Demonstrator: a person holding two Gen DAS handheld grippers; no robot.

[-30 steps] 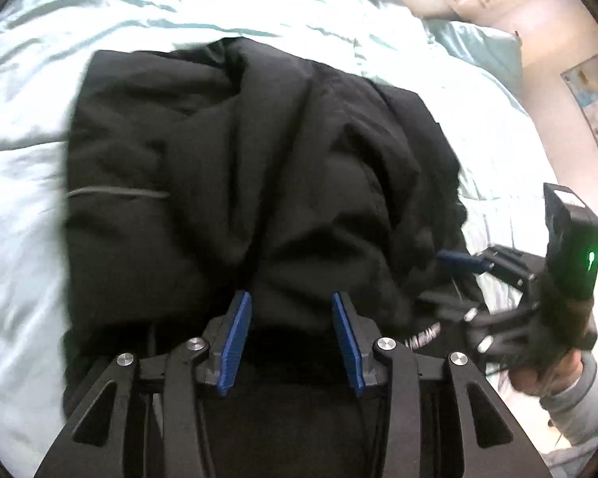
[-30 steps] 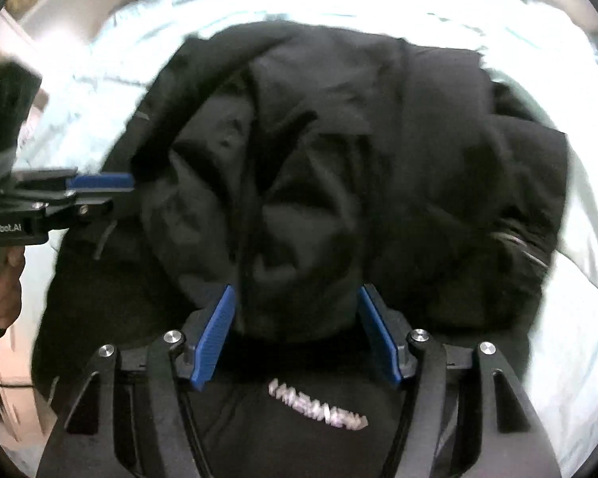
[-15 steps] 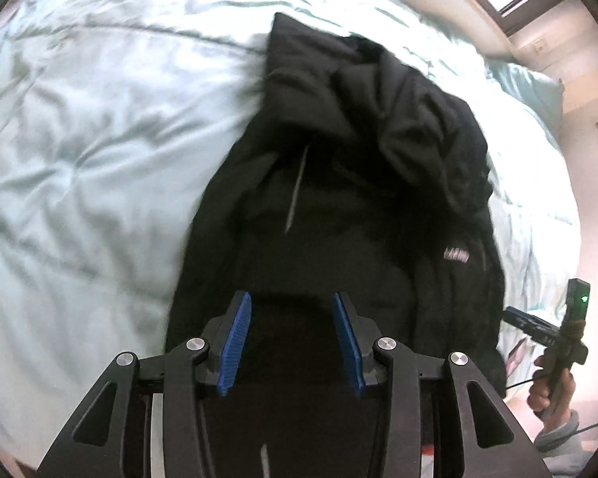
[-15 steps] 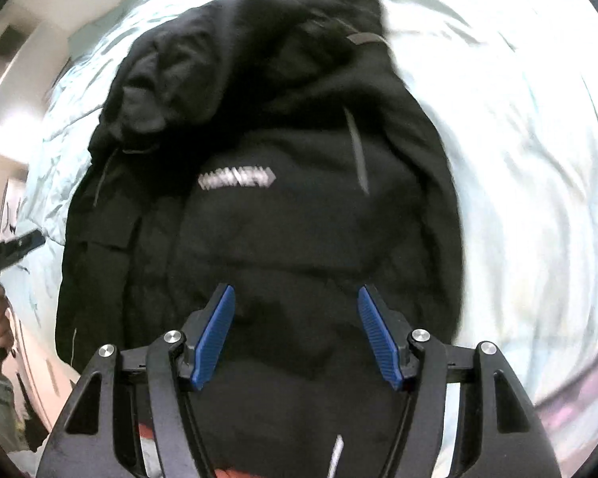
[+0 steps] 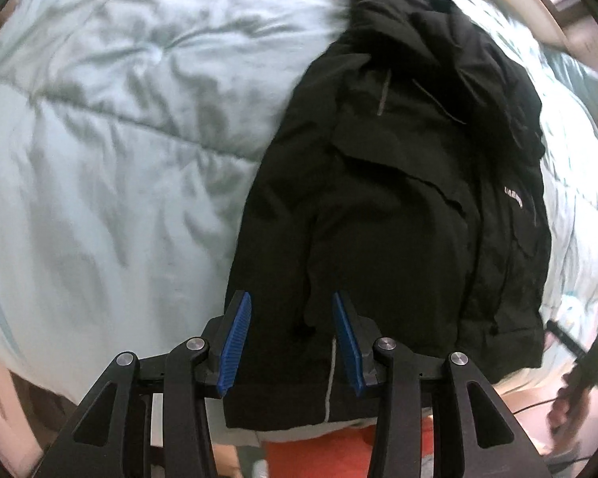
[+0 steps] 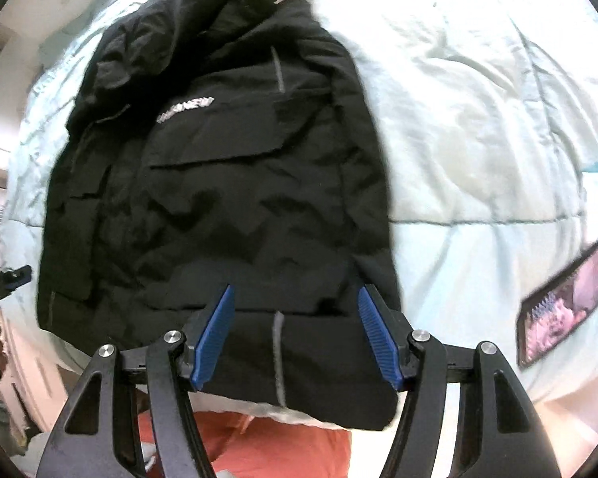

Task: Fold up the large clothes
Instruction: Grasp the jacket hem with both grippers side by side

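A large black jacket (image 5: 398, 207) lies flat lengthwise on a pale blue duvet (image 5: 119, 139), hood at the far end, hem at the near bed edge. It has a white chest logo (image 6: 185, 109) and grey stripes. My left gripper (image 5: 291, 336) is open and empty, above the jacket's near hem. My right gripper (image 6: 295, 332) is open wider and empty, also above the near hem of the jacket (image 6: 227, 199). Each gripper shows small at the other view's edge: the right one in the left wrist view (image 5: 586, 346), the left one in the right wrist view (image 6: 4, 279).
The duvet (image 6: 478, 119) spreads wide on the jacket's side. A dark-framed pink patch (image 6: 562, 302) lies on the bed at right. The person's orange clothing (image 6: 259, 442) shows below the bed edge. Walls rise beyond the bed.
Both grippers have pulled back and up from the bunched jacket. The jacket now lies spread out long on the bed, and both grippers are farther apart from each other.
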